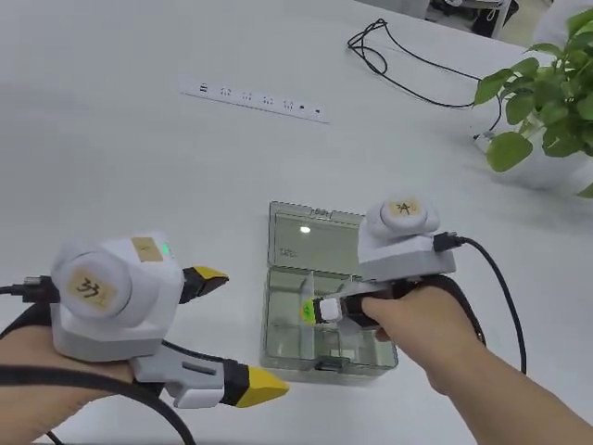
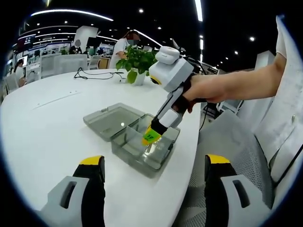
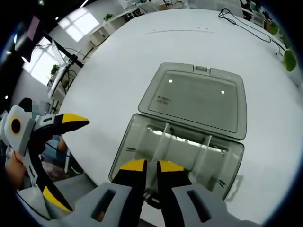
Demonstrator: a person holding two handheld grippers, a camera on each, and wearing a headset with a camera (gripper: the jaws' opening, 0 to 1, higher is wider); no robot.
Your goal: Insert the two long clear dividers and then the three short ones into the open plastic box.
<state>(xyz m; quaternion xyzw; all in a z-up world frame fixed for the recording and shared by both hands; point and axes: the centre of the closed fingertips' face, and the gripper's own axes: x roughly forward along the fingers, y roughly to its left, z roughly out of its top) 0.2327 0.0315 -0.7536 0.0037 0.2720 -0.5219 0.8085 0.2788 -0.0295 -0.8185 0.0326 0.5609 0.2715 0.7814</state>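
Plain white worktop [image 1: 111,158], glossy all over. On it, the smoky grey, see-through plastic box [image 1: 295,243], with colourless clear dividers [image 3: 161,138] showing pale highlights. The left gripper [image 1: 243,332] has a white-and-grey body, black jaws, bright yellow tips and a tan round label with dark figures. The right gripper [image 1: 310,311] is the same white, black and yellow, plus a flash of green at the tip. Toward the far edge: long white power strip [image 1: 252,99], thin black cable [image 1: 408,79], green leafy plant [image 1: 547,102].

My fingers [image 2: 92,165] stand wide apart above the white counter [image 2: 47,127]; ahead, the right gripper [image 2: 151,137] dips its yellow tip into the open plastic box [image 2: 137,158], its lid [image 2: 113,118] lying flat.
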